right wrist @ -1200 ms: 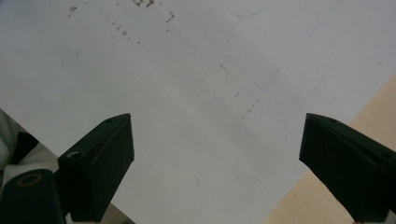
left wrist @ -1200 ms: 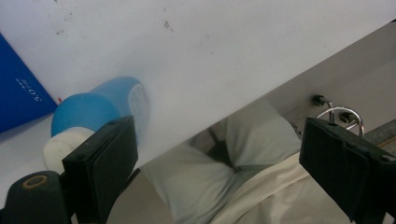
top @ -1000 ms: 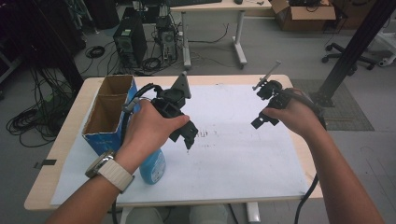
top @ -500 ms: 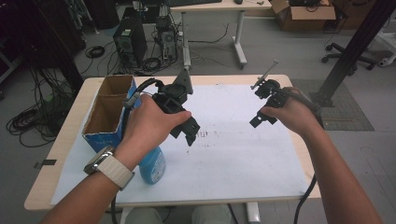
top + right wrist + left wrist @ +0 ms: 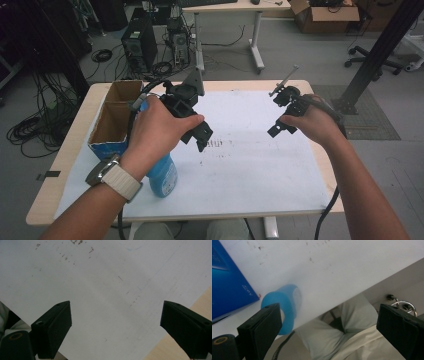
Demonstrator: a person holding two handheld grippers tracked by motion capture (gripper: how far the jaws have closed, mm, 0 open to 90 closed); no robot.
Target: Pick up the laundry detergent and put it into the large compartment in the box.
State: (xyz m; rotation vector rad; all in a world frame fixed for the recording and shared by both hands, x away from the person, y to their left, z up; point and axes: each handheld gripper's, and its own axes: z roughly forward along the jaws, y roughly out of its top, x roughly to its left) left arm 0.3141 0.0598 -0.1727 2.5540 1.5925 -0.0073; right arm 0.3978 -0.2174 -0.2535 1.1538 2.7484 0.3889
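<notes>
High view gives me the white sheet [image 5: 240, 165] as my landmark. On its left edge stands the cardboard box [image 5: 114, 117], the blue bottle [image 5: 162, 175] just beside it. My left gripper [image 5: 197, 134] hangs over the sheet's middle, jaws apart and empty; my right gripper [image 5: 281, 120] nearer its right edge, likewise apart.

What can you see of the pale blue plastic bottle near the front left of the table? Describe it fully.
The pale blue plastic bottle looks translucent and rounded. It rests on the white sheet, close beside the blue cardboard box, near the table's front edge. The person's left forearm hides much of it, so its pose is unclear. No gripper touches it.
</notes>
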